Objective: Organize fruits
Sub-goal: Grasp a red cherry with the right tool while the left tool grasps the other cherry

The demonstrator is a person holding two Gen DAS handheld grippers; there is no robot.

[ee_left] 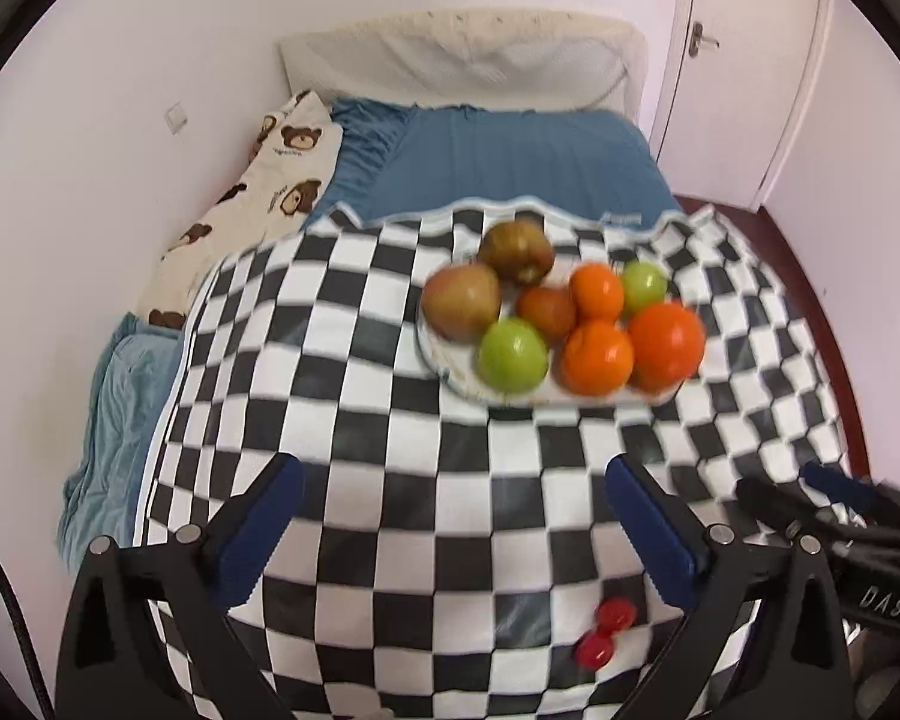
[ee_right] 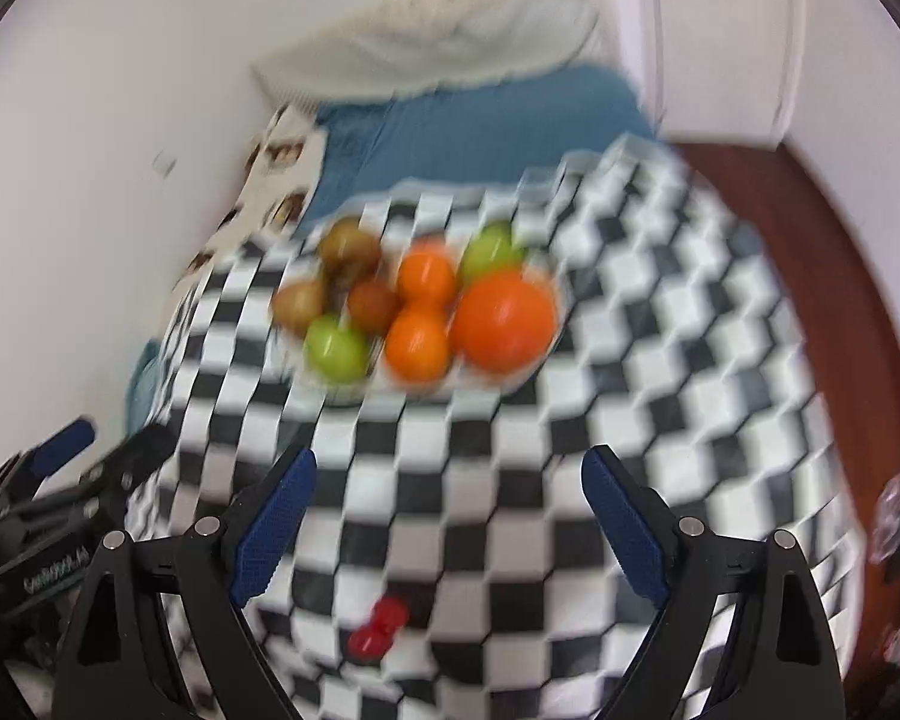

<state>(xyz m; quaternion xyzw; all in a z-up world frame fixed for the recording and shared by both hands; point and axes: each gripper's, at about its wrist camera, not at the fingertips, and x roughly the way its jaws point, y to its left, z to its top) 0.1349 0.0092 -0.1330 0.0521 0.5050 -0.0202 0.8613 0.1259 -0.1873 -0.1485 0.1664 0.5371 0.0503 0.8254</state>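
So from the left wrist cam, the left gripper (ee_left: 450, 492) has its blue-padded fingers (ee_left: 264, 528) spread really wide with nothing between them, just hanging over the checkered cloth (ee_left: 360, 420). The fruits (ee_left: 564, 312) sit piled on a white plate (ee_left: 444, 360) well beyond the fingertips, toward the far end of the cloth: two green apples, three orange ones, a few brownish-red ones. A small red thing (ee_left: 603, 630) lies on the cloth down between the fingers, too blurry to say what it is. The right gripper (ee_left: 810, 498) pokes in at the right edge, mostly cut off. Behind the cloth there's a blue bedsheet (ee_left: 510, 162), a pillow (ee_left: 462, 54) and a teddy-bear print fabric (ee_left: 270, 180). The right wrist cam is way more smeared. The right gripper (ee_right: 450, 480) is also wide open and holding nothing, over the same checkered cloth (ee_right: 630, 360). The fruits (ee_right: 420, 306) are ahead and a bit to the left, plate edges basically lost in blur. The small red thing (ee_right: 378, 627) shows up between the fingers (ee_right: 276, 522) again. The left gripper (ee_right: 108, 450) shows at the left edge, partly cropped. Something pale at the far right edge I can't make out.
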